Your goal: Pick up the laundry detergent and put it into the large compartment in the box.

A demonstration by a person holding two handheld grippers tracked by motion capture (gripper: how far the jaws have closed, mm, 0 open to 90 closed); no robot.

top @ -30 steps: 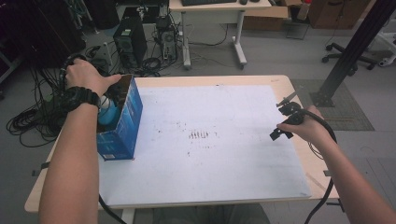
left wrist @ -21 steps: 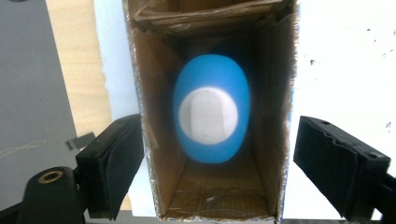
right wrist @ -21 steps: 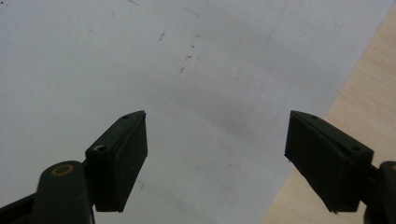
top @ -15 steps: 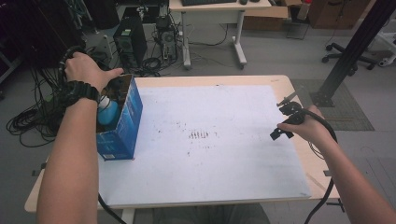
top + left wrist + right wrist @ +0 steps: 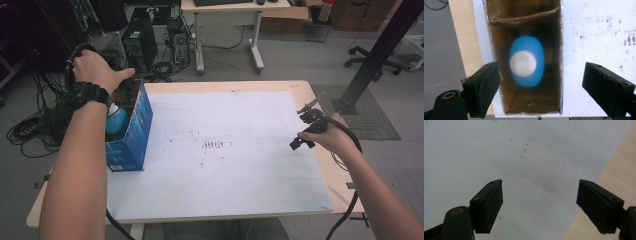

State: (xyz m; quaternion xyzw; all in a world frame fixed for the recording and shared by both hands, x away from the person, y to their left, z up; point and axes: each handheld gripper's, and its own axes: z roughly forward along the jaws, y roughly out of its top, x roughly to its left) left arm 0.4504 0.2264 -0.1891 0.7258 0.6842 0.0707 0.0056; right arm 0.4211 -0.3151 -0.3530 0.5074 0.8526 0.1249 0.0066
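White sheeting [image 5: 240, 175] covers my table; the blue bottle [image 5: 526, 63] stands inside the open blue carton [image 5: 131, 135] at its left edge, placing done. My left gripper [image 5: 540, 82], jaws just spread, hangs released above it. My right gripper [image 5: 540, 205] idles open.

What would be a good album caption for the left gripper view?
Looking down between the open left gripper into a blue cardboard box, where a blue bottle with a white cap stands.

left gripper [image 5: 541, 87] raised, jaws opened off bottle [image 5: 527, 64]
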